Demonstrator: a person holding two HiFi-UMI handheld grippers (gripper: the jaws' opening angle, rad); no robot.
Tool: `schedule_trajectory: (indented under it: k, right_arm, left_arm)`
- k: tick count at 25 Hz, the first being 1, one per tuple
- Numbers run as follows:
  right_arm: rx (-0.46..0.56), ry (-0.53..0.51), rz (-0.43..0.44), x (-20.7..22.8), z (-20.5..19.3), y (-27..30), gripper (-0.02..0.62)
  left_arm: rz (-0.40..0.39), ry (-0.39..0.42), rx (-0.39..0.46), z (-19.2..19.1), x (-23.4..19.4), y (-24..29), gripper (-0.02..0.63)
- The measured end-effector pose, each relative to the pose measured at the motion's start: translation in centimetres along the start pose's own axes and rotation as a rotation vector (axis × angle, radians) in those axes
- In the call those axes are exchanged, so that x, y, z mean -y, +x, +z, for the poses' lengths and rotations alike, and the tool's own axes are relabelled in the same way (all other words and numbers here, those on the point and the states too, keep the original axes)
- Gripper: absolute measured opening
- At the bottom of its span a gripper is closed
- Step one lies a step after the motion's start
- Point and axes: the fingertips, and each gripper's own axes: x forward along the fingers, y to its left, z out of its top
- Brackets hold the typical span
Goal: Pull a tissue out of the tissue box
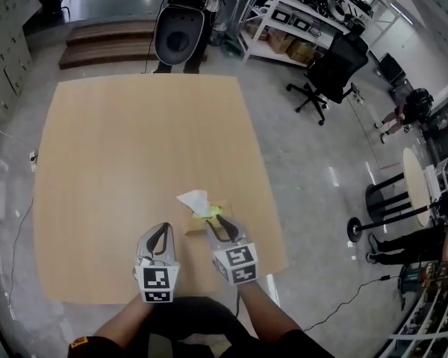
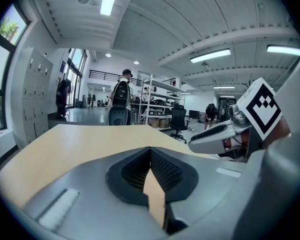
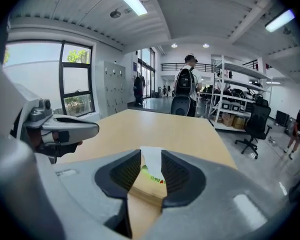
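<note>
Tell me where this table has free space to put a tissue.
Bare: all of the table from the tissue box to the far and left edges. Crowded: the near edge, around the box, left tool and right tool.

We hold our left gripper [image 1: 162, 228] just left of the tissue box [image 1: 197, 227], its jaws closed tip to tip on nothing. Our right gripper [image 1: 219, 219] is at the box's near edge, tilted down toward it. Its jaws are parted and the tissue [image 3: 151, 165] shows in the gap, unpinched. Both forearms reach forward side by side.
</note>
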Motion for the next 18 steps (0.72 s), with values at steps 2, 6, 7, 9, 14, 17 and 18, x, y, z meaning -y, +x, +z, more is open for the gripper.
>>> schedule_trajectory:
  k: [2, 6, 7, 9, 14, 17, 18]
  right_arm:
    - [-0.042, -0.009, 0.003, 0.4, -0.2, 2.0, 0.123]
    - [-0.14, -0.022, 0.009, 1.2, -2.1, 4.9, 0.172]
    - [-0.16, -0.022, 0.012, 1.3, -2.7, 5.6, 0.178]
    - [-0.199, -0.019, 0.02, 1.5, -3.6, 6.7, 0.186]
    - [-0.246, -0.018, 0.048, 0.9, -4.6, 7.4, 0.184]
    - [-0.257, -0.036, 0.059, 0.8, -5.4, 7.7, 0.134]
    - [-0.256, -0.044, 0.06, 0.8, -5.5, 7.9, 0.091]
  left_arm:
    - [-0.006, -0.007, -0.011, -0.1, -0.9, 1.2, 0.041]
    - [-0.022, -0.043, -0.043, -1.2, -1.8, 2.8, 0.064]
    - [-0.027, -0.049, -0.049, -1.4, -1.9, 3.2, 0.068]
    - [-0.037, -0.055, -0.058, -1.9, -2.2, 4.0, 0.074]
    - [-0.046, -0.068, -0.08, -2.9, -2.4, 5.0, 0.081]
    - [-0.042, -0.075, -0.094, -3.4, -2.4, 5.3, 0.081]
    - [-0.041, -0.075, -0.096, -3.5, -2.5, 5.4, 0.081]
